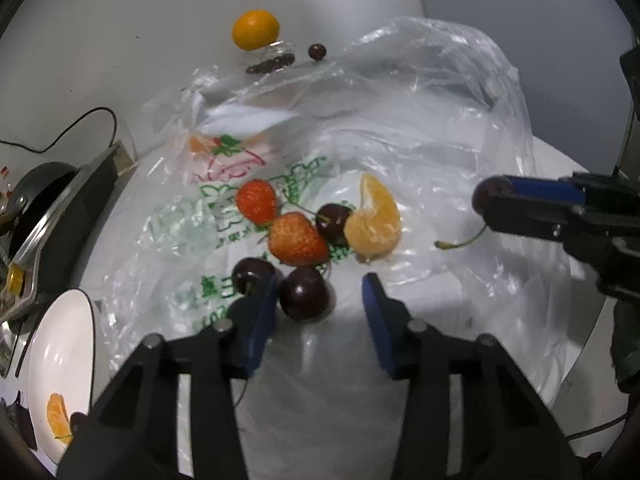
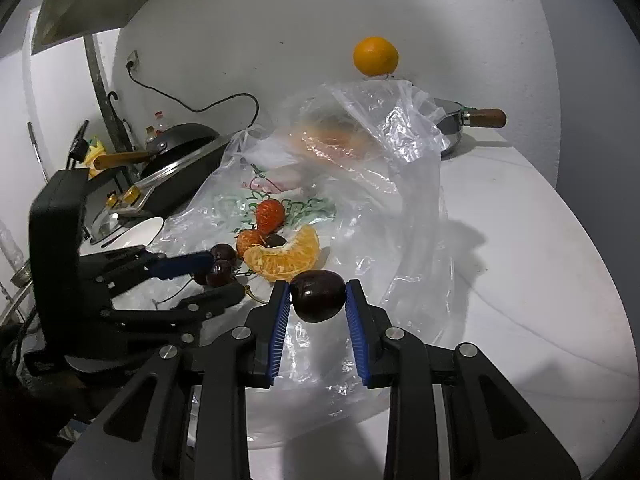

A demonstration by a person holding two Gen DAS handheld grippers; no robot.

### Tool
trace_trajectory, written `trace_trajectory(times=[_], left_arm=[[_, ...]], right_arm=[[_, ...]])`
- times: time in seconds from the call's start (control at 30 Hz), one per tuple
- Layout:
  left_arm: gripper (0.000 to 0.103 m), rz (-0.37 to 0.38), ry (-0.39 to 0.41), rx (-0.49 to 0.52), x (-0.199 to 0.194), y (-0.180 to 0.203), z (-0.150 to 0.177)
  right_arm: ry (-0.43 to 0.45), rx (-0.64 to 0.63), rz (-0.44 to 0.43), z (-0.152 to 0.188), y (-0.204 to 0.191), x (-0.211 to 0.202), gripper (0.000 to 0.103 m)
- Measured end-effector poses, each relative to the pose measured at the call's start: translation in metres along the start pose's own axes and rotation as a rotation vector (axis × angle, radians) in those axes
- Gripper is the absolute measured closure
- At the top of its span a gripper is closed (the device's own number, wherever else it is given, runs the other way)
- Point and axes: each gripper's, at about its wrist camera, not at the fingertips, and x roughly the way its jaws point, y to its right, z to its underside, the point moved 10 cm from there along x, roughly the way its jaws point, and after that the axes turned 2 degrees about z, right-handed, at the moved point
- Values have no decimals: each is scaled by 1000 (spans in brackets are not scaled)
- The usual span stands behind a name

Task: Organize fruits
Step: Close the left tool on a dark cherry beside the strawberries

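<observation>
While the right gripper pinches a dark cherry between its blue pads, jaws nearly closed on the fruit, it holds that cherry clear above the plastic bag; in the left wrist view the cherry's green stem hangs below the jaws.

Left gripper: jaws partly open, a second cherry between them near the left pad. Whether the pads touch it, cannot tell. A third cherry lies just outside the left pad.

Just beyond the left jaws, on the flattened bag: two strawberries touching each other, a fourth cherry against the nearer strawberry, and a peeled mandarin segment beside that cherry.

Left of the left jaws: a white bowl with a mandarin segment inside, and a dark pan further out.

Far past both jaws: a whole mandarin by the wall, and a steel pot with a wooden handle at the right edge of the white desk.
</observation>
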Motion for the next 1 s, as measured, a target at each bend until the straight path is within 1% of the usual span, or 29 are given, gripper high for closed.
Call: trace_trajectory(times=[0.1, 0.17, 0.2, 0.33, 0.43, 0.53, 0.73, 0.8, 0.83, 0.9, 0.93, 1.0], left_arm=[[66, -5, 1, 13, 2, -2, -2], [74, -10, 4, 18, 2, -4, -2], [76, -19, 7, 23, 1, -5, -2], [76, -31, 22, 45, -2, -3, 0], [77, -21, 36, 32, -9, -2, -1], [82, -6, 51, 22, -19, -3, -2], [83, 15, 87, 13, -38, -2, -4], [83, 26, 79, 28, -35, 0, -2], [81, 30, 68, 35, -30, 0, 0], [79, 24, 54, 26, -22, -2, 2], [75, 22, 45, 24, -18, -4, 3], [75, 9, 45, 21, -14, -7, 2]], right_arm=[[2, -1, 1, 0, 0, 0, 73], [2, 0, 4, 0, 0, 0, 73], [2, 1, 7, 0, 0, 0, 73], [-3, -6, 14, -1, -2, 0, 73], [0, -11, 21, -2, -4, -2, 73], [6, -20, 25, -4, -8, -6, 73], [14, -49, 31, -9, -21, -10, 73], [16, -52, 36, -9, -24, -11, 73], [16, -53, 39, -10, -24, -11, 73], [18, -52, 45, -10, -25, -13, 73], [18, -51, 47, -10, -25, -13, 73], [15, -50, 47, -9, -25, -14, 73]])
